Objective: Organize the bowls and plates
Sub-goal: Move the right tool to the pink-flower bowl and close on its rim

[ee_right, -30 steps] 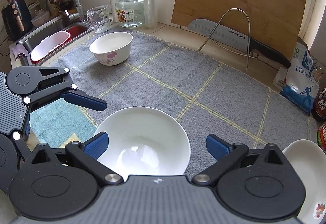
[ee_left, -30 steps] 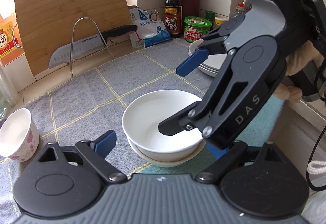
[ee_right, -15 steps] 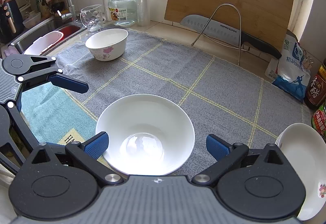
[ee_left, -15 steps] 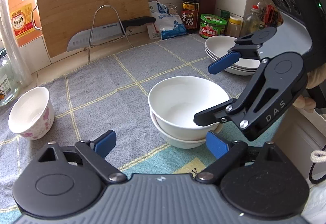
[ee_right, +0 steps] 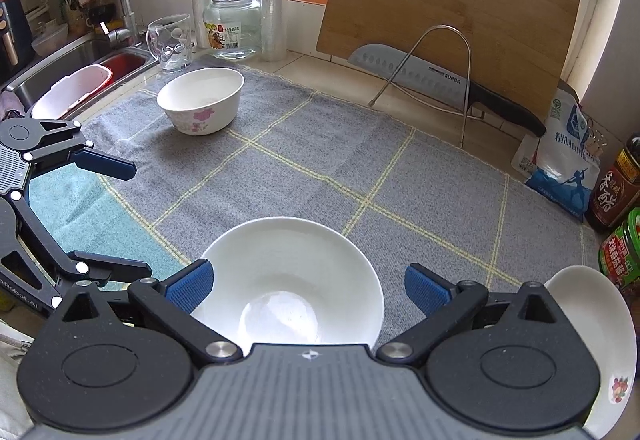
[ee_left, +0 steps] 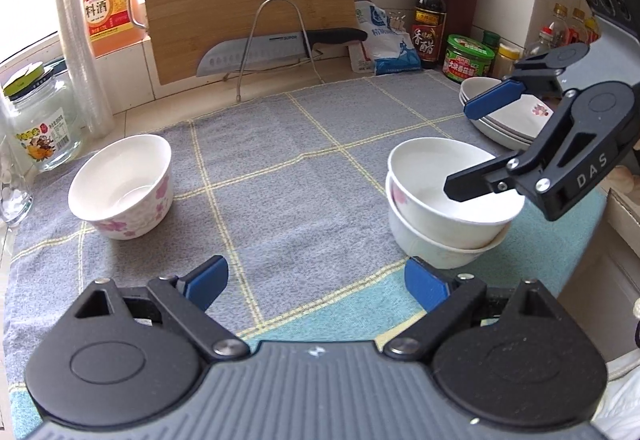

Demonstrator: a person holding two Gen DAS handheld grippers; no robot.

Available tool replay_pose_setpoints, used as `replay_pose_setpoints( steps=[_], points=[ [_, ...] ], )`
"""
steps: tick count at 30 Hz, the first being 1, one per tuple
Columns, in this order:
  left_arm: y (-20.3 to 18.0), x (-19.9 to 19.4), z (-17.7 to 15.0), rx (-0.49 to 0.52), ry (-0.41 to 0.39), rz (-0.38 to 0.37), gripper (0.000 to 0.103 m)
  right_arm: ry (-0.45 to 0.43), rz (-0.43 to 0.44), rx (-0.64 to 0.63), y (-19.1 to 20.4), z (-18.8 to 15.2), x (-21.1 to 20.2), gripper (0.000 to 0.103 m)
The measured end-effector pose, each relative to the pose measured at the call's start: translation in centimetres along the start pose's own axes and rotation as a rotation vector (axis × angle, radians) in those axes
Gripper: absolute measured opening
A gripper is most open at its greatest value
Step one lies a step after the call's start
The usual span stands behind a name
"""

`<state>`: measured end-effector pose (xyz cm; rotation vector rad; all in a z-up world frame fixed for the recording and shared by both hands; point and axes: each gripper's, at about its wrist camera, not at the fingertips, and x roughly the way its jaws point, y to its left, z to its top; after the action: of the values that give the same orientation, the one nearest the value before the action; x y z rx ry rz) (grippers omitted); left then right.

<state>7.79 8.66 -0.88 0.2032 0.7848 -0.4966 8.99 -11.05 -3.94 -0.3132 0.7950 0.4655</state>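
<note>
Your left gripper is spread wide with nothing between its blue pads, hovering over the grey checked cloth. Your right gripper is also released, its pads either side of the 2 stacked white bowls without touching. A floral bowl sits apart at left; stacked plates rest beyond the bowls.
</note>
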Motion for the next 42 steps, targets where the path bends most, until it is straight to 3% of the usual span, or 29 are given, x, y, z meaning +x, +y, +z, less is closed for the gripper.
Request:
replay_pose_setpoints(
  steps=[8,20,29,42],
  points=[
    [5.5,0.0,-0.3,-0.063,-0.033,0.104,0.095,-0.028,0.027,-0.052,2.6,4.3,2.1,0.103],
    [11.0,2.4,-0.1,-0.124,-0.038,0.188,0.095,-0.023,0.112,-0.123,5.8,10.6,7.7,0.103],
    [13.1,4.3,0.0,-0.155,-0.065,0.248,0.095,-0.035,0.167,-0.162,7.7,14.3,11.3,0.103],
    [13.3,5.6,0.1,-0.121,-0.088,0.249,0.095,0.005,0.22,-0.167,8.3,16.7,15.9,0.101]
  ],
)
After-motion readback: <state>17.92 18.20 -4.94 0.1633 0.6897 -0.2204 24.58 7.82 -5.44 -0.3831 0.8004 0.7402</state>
